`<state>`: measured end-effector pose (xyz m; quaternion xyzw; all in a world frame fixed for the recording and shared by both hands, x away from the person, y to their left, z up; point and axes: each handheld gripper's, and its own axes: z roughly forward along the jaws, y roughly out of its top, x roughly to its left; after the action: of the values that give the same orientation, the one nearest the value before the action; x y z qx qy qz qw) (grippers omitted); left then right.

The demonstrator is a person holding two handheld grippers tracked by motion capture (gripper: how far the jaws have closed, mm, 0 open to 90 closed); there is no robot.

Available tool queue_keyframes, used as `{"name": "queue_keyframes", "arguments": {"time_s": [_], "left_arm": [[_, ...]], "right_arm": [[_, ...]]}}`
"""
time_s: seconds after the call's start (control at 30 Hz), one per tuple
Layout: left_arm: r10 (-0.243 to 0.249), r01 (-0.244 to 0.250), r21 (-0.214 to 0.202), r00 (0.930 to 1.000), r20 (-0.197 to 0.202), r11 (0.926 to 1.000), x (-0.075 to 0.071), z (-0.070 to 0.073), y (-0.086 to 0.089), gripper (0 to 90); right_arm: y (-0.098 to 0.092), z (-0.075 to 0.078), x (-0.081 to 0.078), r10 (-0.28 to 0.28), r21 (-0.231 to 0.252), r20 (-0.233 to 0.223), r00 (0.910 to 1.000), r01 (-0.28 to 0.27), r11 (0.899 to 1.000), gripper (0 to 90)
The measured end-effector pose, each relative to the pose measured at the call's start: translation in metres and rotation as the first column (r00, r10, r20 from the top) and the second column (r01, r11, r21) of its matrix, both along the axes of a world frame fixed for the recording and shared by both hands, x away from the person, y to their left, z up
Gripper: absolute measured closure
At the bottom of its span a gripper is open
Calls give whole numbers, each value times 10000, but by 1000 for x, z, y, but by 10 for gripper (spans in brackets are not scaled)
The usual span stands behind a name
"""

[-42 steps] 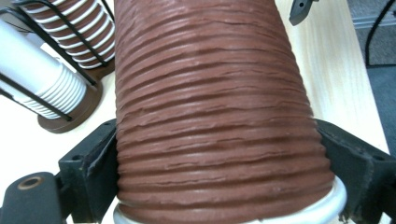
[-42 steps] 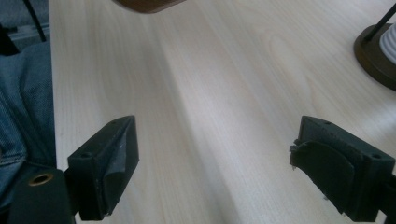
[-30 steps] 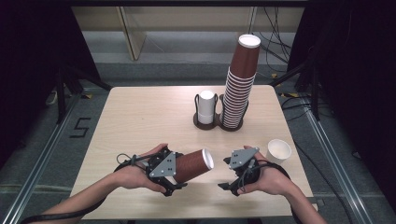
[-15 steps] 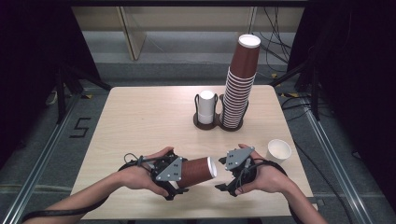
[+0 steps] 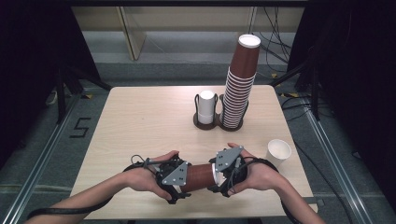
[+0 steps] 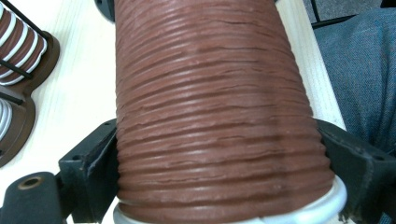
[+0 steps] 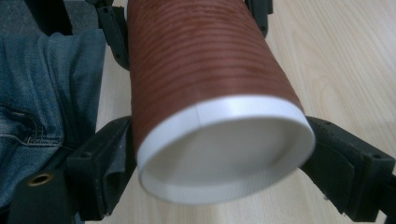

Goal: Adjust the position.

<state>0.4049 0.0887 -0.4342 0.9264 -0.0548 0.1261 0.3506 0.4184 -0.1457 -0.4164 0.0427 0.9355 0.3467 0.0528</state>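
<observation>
Brown ribbed paper cup (image 5: 200, 176) with a white rim lies on its side just above the near edge of the pale wooden desk (image 5: 140, 126), bridged between the two hands, probably so one end can be pulled against the other. The left gripper (image 5: 180, 179) clamps its fingers (image 6: 95, 177) against the ribbed wall on both sides. At the rim end the right gripper (image 5: 223, 173) has a finger (image 7: 100, 170) on either side, touching or nearly so; a firm grip I cannot tell.
</observation>
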Motion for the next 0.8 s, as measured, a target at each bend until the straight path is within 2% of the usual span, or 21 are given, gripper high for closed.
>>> {"name": "queue_keyframes", "arguments": {"time_s": [0.03,0.07,0.1,0.13,0.2,0.23,0.27,0.3,0.33,0.37,0.4,0.43,0.53,0.57,0.7,0.8], "left_arm": [[4,-4,11,10000,6,10000,0,0,0,108],[15,-15,61,10000,-8,10000,0,0,-1,108],[-21,21,149,10000,13,9999,0,-1,-1,108],[-72,71,219,10000,32,9997,0,-1,-1,108],[-127,126,301,9999,21,9995,0,-2,-2,108],[-204,206,366,9998,-57,9991,0,-2,-2,108],[-96,98,199,9999,-131,9998,-1,-3,-3,108],[-52,53,109,9999,-131,9999,-1,-4,-4,108],[-57,58,85,9999,-147,9999,-2,-4,-5,108],[-75,76,151,9999,-84,9999,-2,-4,-5,108],[-202,203,351,9998,-17,9992,-1,-3,-6,108],[-212,213,375,9998,-18,9991,-2,-4,-6,108],[-281,282,478,9996,-29,9985,-2,-5,-8,108],[-280,282,475,9996,-54,9985,-1,-6,-8,108],[-275,277,521,9996,-34,9983,-1,-6,-9,108],[-305,307,554,9995,-56,9980,-1,-6,-10,108]], "right_arm": [[2,0,2,219,61,141,9997,-220,9997,142],[3,0,1,92,-18,57,9999,-92,10000,141],[4,0,5,537,4,445,9976,-538,9986,142],[5,-1,2,344,-38,151,9993,-344,9994,142],[8,-1,2,496,-75,165,9986,-495,9987,142],[9,0,2,531,-127,347,9980,-526,9985,142],[9,-1,-1,280,-138,-31,9996,-281,9995,143],[11,-1,1,543,-103,138,9984,-542,9985,144],[11,-1,-1,313,-184,-83,9995,-315,9993,145],[13,-1,2,612,-189,310,9976,-607,9980,145],[14,-2,1,624,-192,97,9980,-622,9979,145],[14,-2,-1,406,-234,-124,9991,-409,9989,146],[18,-4,2,845,-315,53,9964,-843,9959,150],[17,-4,-1,533,-391,-177,9984,-540,9978,153],[20,-4,1,912,-439,11,9958,-910,9949,168],[21,-3,-2,744,-553,-179,9971,-753,9956,187]]}}
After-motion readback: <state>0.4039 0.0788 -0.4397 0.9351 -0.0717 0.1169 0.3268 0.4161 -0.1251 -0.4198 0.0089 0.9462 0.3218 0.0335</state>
